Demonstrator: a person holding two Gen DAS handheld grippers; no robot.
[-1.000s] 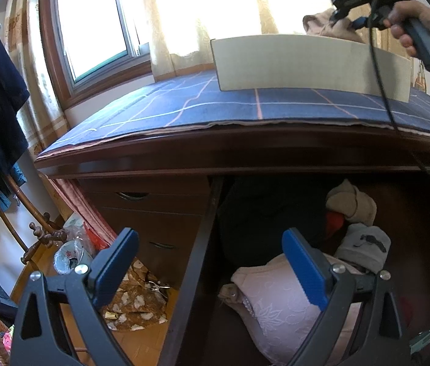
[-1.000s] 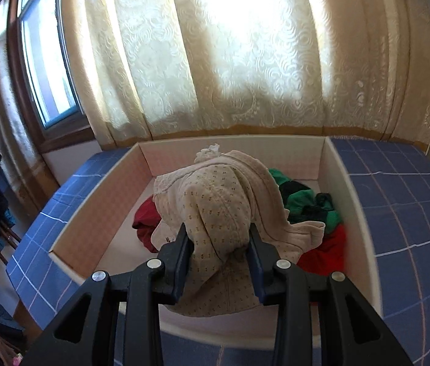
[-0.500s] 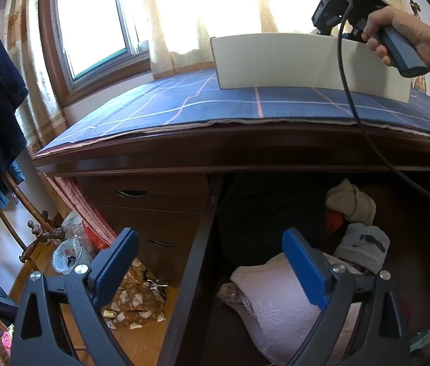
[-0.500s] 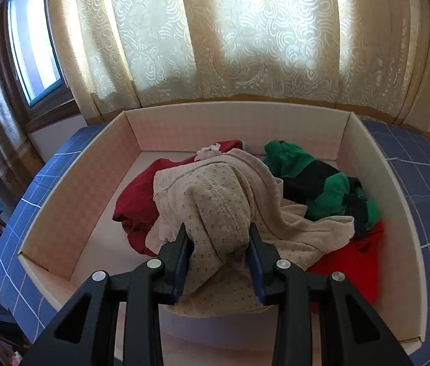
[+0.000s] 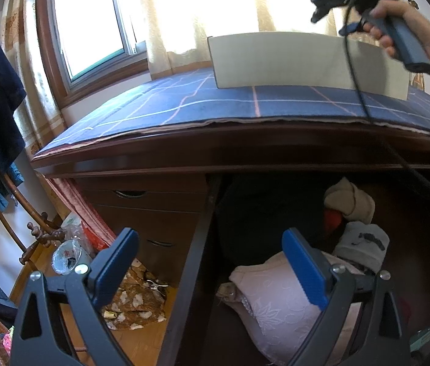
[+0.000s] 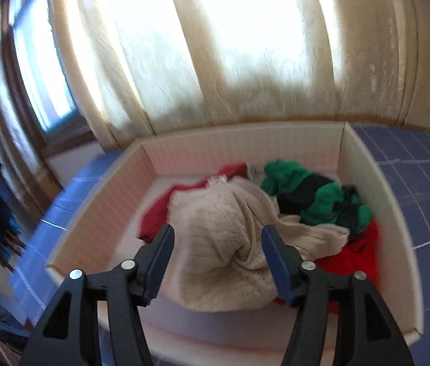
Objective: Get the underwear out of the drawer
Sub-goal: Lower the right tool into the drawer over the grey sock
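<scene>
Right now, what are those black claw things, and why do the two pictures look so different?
They are grabbing tools, each a hand-held gripper that a person squeezes, with a small camera that looks along its two fingers.

One picture comes from the left hand-held gripper. It is open, holds nothing, and looks into the open drawer, where a pale pink bra and rolled socks lie. Higher up you can see the person's other hand.

The other picture comes from the right hand-held gripper, above a white box on the blue cloth. Its jaws have just been opening and no longer pinch the cream underwear, which lies in the box with red and green clothes.
</scene>
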